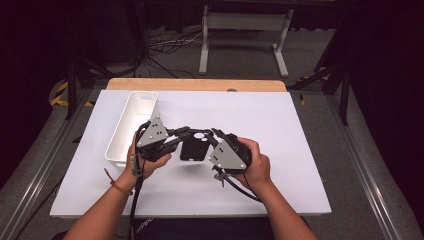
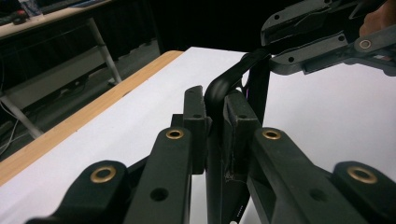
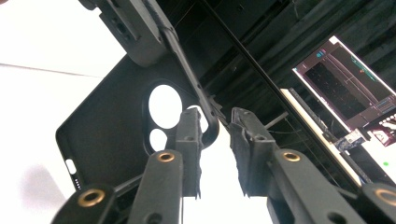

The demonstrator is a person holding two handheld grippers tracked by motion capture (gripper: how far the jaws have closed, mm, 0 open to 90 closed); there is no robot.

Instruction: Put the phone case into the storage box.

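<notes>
A long white plastic bin point(image 1: 131, 126) stands near the left edge of the white table point(image 1: 280, 125), reaching toward its far-left corner. A light wooden board strip point(image 1: 195, 84) runs along the table's far edge. Beyond it stands a white metal frame point(image 1: 244, 35) on the grey floor.

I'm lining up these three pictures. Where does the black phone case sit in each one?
High view: the black phone case is at centre, between both tongs.
Left gripper view: its rounded edge rises at centre, pinched by the left tongs.
Right gripper view: its inner face with camera holes lies left of centre.
Shared landmark: the white table sheet.
</notes>
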